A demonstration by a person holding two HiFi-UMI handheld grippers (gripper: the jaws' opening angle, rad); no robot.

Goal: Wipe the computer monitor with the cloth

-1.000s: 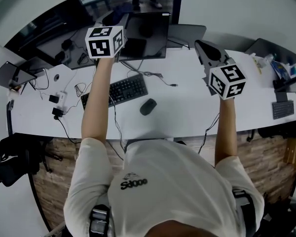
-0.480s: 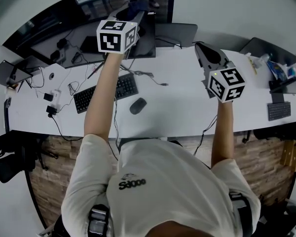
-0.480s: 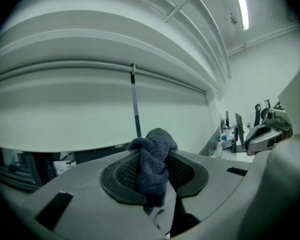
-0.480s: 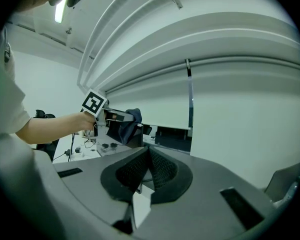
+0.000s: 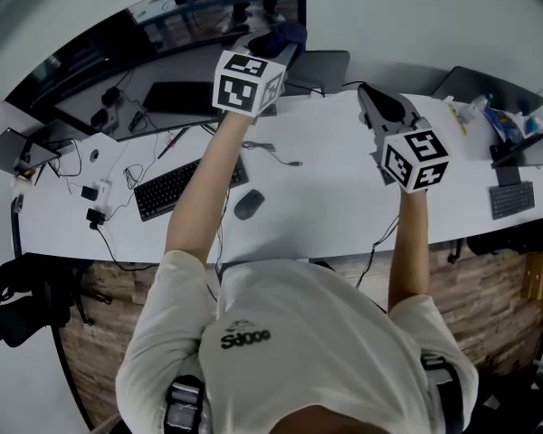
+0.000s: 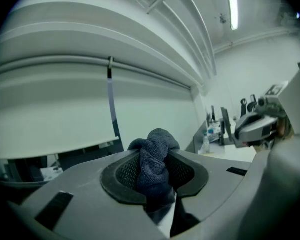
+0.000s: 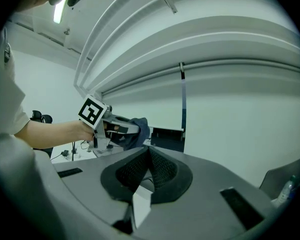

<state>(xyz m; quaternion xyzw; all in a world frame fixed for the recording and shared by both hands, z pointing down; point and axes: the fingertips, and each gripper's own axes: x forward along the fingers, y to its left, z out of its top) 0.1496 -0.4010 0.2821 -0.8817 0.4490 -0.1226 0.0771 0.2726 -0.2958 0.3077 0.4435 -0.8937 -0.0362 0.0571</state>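
Observation:
A dark blue cloth [image 6: 155, 156] is bunched between the jaws of my left gripper [image 6: 155, 171], which is shut on it. In the head view the left gripper [image 5: 273, 45] is raised at the back of the white desk [image 5: 326, 188], with the cloth [image 5: 282, 36] at its tip. The dark monitor [image 7: 166, 138] shows just behind that cloth [image 7: 138, 130] in the right gripper view; in the head view the marker cube mostly hides it. My right gripper [image 5: 373, 96] hovers over the desk to the right, shut with nothing between its pads [image 7: 157, 169].
A black keyboard [image 5: 185, 183] and a mouse [image 5: 248, 203] lie in front of the left arm, with loose cables at the left. A grey laptop [image 5: 323, 65] sits between the grippers. A second keyboard [image 5: 513, 199] and bottles lie far right. A white blind [image 6: 55, 109] hangs behind.
My left gripper has moved to the right and farther back with the cloth. The right gripper has stayed almost where it was.

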